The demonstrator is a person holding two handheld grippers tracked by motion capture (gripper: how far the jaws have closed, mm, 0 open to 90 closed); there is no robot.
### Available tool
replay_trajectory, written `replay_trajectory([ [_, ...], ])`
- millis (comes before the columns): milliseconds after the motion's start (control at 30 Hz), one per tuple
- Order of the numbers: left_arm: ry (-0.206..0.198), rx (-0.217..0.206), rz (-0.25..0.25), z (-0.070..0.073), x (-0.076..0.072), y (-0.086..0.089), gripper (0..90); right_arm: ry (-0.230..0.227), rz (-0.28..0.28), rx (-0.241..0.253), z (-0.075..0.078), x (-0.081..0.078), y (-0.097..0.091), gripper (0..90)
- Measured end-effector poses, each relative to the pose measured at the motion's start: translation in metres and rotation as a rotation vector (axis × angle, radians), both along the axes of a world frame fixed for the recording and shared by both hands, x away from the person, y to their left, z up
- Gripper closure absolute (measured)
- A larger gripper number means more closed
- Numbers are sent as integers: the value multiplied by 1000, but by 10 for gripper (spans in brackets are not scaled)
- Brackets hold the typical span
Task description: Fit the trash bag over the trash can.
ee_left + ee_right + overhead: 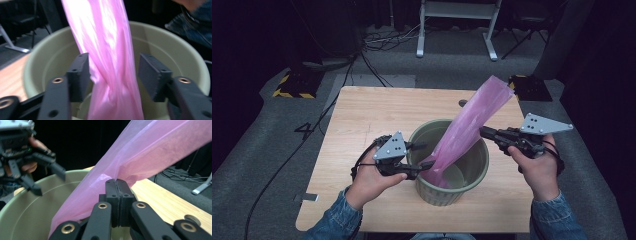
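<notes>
Right claw (117, 185) pinches the pink bag (467, 127) above the green bin (472, 185); left claw (113, 75) stands released around it and should regrip an edge, spreading the mouth evenly over the rim.

Translucent pink plastic bag (464, 131): long, thin-walled, drawn out into a slanted band. Lower end gathered and twisted, sunk inside the bin near its left inner wall; upper end flat and open-looking, raised up and to the right, past the bin's far rim and above the desk's far edge. Film creased lengthwise, glossy where light strikes it.

Olive-green round plastic waste bin (472, 176): upright, open-topped, ribbed outer wall, smooth inside. Stands on the light wooden desk (362, 120), near the front edge, about midway across. Holds the lower end of the bag.
</notes>
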State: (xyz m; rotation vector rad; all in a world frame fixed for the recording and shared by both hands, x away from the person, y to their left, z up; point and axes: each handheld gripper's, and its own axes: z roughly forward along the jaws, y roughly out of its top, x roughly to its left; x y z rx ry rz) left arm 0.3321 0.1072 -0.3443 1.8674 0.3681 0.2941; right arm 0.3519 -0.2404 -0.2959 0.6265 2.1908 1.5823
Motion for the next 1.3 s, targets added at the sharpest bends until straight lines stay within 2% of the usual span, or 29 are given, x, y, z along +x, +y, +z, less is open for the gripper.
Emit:
replay_trajectory([
  [267, -37, 21, -5, 12, 4, -19, 405, -5, 75, -40, -4, -8, 23, 900],
  [400, -43, 11, -24, 18, 9, -31, 437, -8, 107, -46, -5, -10, 32, 900],
  [467, -39, 2, -35, 20, 11, -35, 491, -8, 122, -48, -6, -12, 36, 900],
  [567, -41, 27, -61, 20, 12, -38, 736, -9, 140, -54, -7, -14, 41, 900],
  [633, -39, 50, -57, 18, 12, -36, 847, -7, 146, -61, -9, -15, 41, 900],
  [700, -29, 56, -42, 16, 12, -32, 895, 1, 142, -68, -12, -16, 39, 900],
  [933, -25, 46, 25, 13, 12, -11, 900, 19, 101, -86, -21, -20, 21, 900],
  [1100, -25, 57, 71, 8, 13, -1, 900, 35, 73, -91, -28, -27, 9, 900],
  [1200, -17, 60, 81, 5, 13, 2, 900, 42, 70, -90, -30, -31, 5, 900],
  [1300, -16, 79, 82, 3, 13, 2, 900, 40, 64, -90, -30, -34, 1, 900],
])
